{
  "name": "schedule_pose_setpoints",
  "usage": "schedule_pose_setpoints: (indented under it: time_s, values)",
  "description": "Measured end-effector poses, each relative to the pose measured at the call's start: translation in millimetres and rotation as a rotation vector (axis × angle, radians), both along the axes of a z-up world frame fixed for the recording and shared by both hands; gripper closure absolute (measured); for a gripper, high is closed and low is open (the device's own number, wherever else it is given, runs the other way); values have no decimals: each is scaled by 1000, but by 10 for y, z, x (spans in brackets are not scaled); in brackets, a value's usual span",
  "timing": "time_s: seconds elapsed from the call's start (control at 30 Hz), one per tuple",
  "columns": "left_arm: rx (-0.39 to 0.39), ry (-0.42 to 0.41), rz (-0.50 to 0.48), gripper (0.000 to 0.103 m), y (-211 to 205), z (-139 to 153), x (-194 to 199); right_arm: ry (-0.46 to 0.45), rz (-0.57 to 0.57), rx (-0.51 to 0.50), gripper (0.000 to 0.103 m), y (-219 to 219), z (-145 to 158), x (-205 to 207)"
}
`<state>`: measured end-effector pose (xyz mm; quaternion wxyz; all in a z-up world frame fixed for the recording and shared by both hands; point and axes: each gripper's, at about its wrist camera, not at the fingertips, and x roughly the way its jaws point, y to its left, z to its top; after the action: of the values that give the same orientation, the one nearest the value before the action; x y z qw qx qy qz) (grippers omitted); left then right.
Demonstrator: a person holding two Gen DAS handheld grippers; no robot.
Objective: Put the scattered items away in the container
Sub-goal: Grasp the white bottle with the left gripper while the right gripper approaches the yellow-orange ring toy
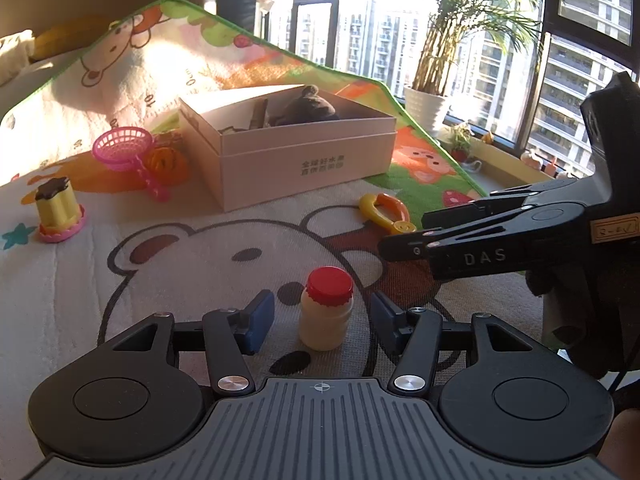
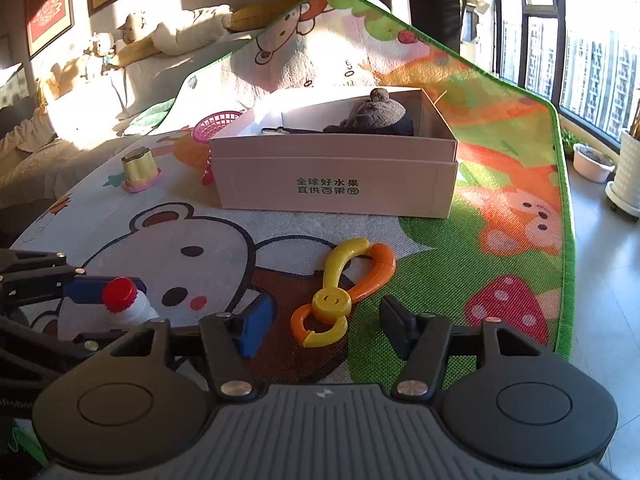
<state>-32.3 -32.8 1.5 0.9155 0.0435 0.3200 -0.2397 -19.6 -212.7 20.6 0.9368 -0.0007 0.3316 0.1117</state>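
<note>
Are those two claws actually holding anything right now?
No. The left gripper straddles the small white red-capped bottle, pads apart from it. The right gripper straddles the yellow-and-orange plastic clip, untouched.

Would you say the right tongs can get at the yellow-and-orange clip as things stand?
Probably yes: the clip lies flat on the mat between the open right tongs, nothing over it, and the left tongs are off beside the bottle.

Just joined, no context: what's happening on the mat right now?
A person is tidying toys into the cardboard box. The left claw straddles the small red-capped bottle, pads not touching it. The right claw is open around the yellow-orange clip toy. Nothing is lifted yet.
</note>
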Motion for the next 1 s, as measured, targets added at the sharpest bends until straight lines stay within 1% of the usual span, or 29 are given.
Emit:
schedule_pose_setpoints:
  time_s: [0.03,0.07,0.1,0.2,0.3,0.43,0.47,0.67,0.77,0.83,0.9,0.93,0.97,1.0]
  values:
    - [-3,9,-2,31,1,-5,3,-3,1,-8,49,15,-9,9]
    - [-9,20,3,11,2,-8,6,-6,3,-11,49,21,-17,9]
    - [-12,31,15,4,2,-10,10,-12,7,-16,49,24,-28,1]
    - [-3,62,37,5,-11,-12,25,-27,17,-27,49,35,-51,-28]
    - [25,86,32,0,-48,-15,24,-29,19,-31,47,44,-52,-28]
    - [127,93,18,0,-161,-25,2,-30,28,-32,44,49,-55,-29]
    - [136,96,23,0,-174,-26,1,-30,31,-30,43,46,-55,-27]
    - [142,106,50,0,-197,-23,-1,-27,50,-22,36,50,-60,-27]
    - [131,73,49,0,-176,-37,-55,-28,50,-11,35,34,-59,-32]
    - [142,55,61,0,-168,-9,-98,-29,44,1,35,14,-58,-35]
    - [147,-10,66,0,-154,51,-170,-30,38,19,35,-11,-58,-37]
    - [150,-38,68,4,-151,81,-195,-30,36,26,35,-20,-58,-36]
    - [149,-51,66,18,-149,105,-200,-30,34,33,35,-31,-60,-36]
    - [144,-42,60,31,-147,115,-184,-31,32,38,35,-36,-60,-36]
